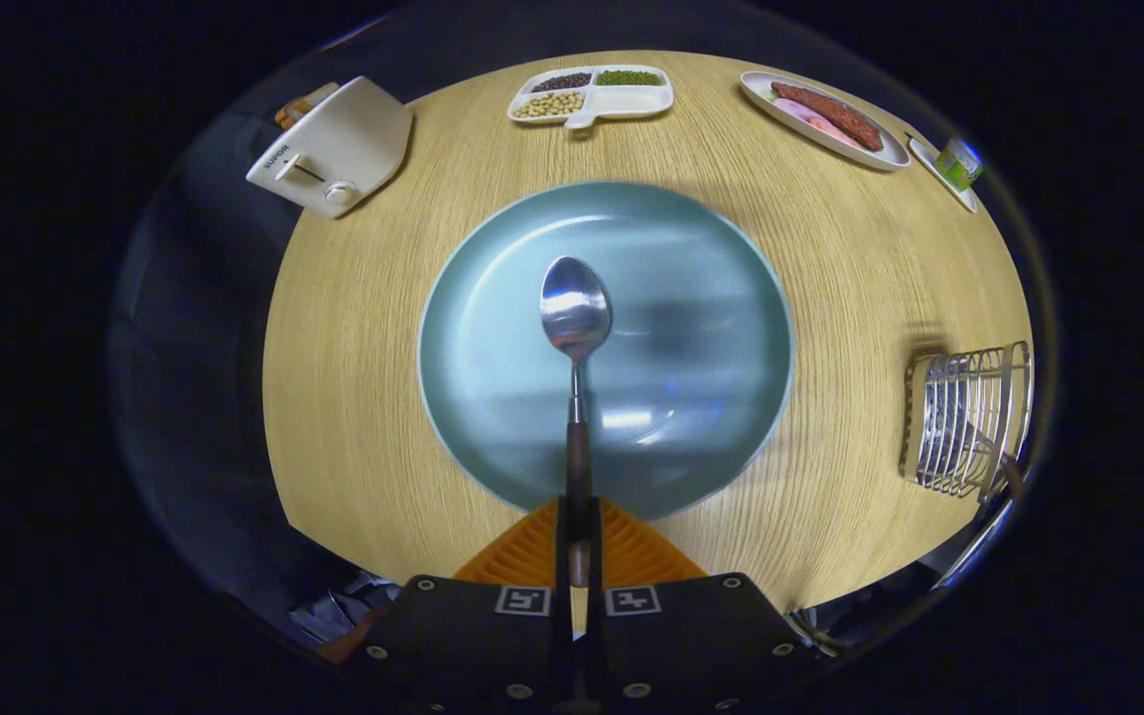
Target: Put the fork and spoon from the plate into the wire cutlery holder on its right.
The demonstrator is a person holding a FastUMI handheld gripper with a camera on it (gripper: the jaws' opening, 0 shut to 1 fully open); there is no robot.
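Gripper view: gripper (pixel 579 541) points forward over the plate (pixel 493 397), fingers closed tight on the spoon (pixel 576 348) handle; bowl extends ahead above the plate. Wire cutlery holder (pixel 964 422) stands well right, on the table (pixel 354 348).

Spoon (pixel 575 316): polished metal bowl, mirror-glossy, reflections seen; handle is dark and looks like wood, matt. The handle is clamped between the fingers of the tool (pixel 578 536). Plate (pixel 711 248): smooth glazed finish, looks ceramic, soft sheen with light streaks across it. Table (pixel 830 298): light wood-grain surface, matt, fine lines visible. Wire cutlery holder (pixel 969 417): thin bright metal wire, shiny, set on a wood-look base. Toaster (pixel 334 149): smooth plastic-looking shell, satin. Divided tray (pixel 592 94) and oval dish (pixel 820 124): white, smooth, slightly glossy.
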